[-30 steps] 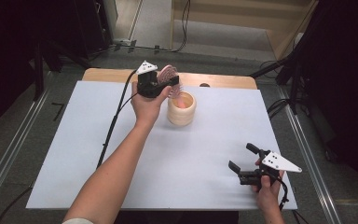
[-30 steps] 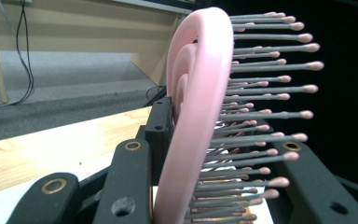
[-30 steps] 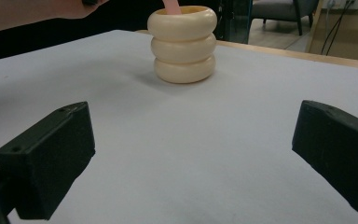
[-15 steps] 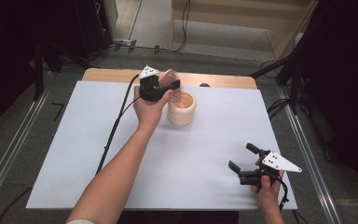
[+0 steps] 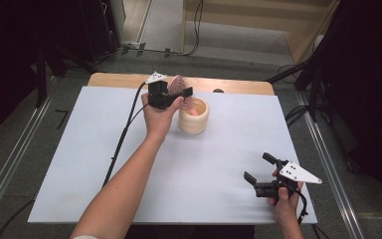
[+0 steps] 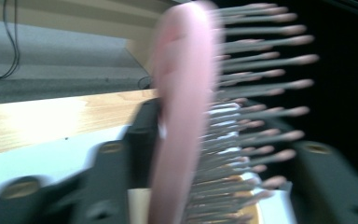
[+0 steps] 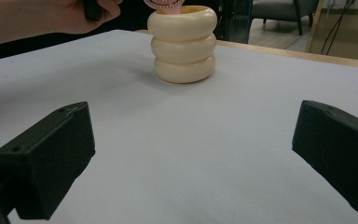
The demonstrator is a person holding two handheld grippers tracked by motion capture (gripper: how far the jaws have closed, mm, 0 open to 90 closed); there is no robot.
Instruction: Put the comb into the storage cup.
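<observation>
In the high view, the left hand-held gripper [image 5: 181, 94] is in the upper middle of the frame, just above and to the left of a cream holder [image 5: 194, 116] that looks like three stacked rings. A pink hairbrush [image 5: 181, 85] stands between its jaws, with the lower end inside the holder. The jaws have just been opening. In the left gripper view, the pink hairbrush [image 6: 182, 116] is blurred and upright in the middle of the frame. One black jaw is close beside its pink back on the left, and the other jaw stands well apart from the bristle tips at the lower right, so the grip is released and the brush is loose between them.

The right hand-held gripper [image 5: 261, 172] is in the lower right of the high view, low over the white counter [image 5: 229, 149] and far from the holder. Its jaws are spread wide with nothing between them. In the right gripper view, the cream holder [image 7: 182, 44] stands on the counter in the upper middle of the frame, and a little of the pink brush shows at its mouth.
</observation>
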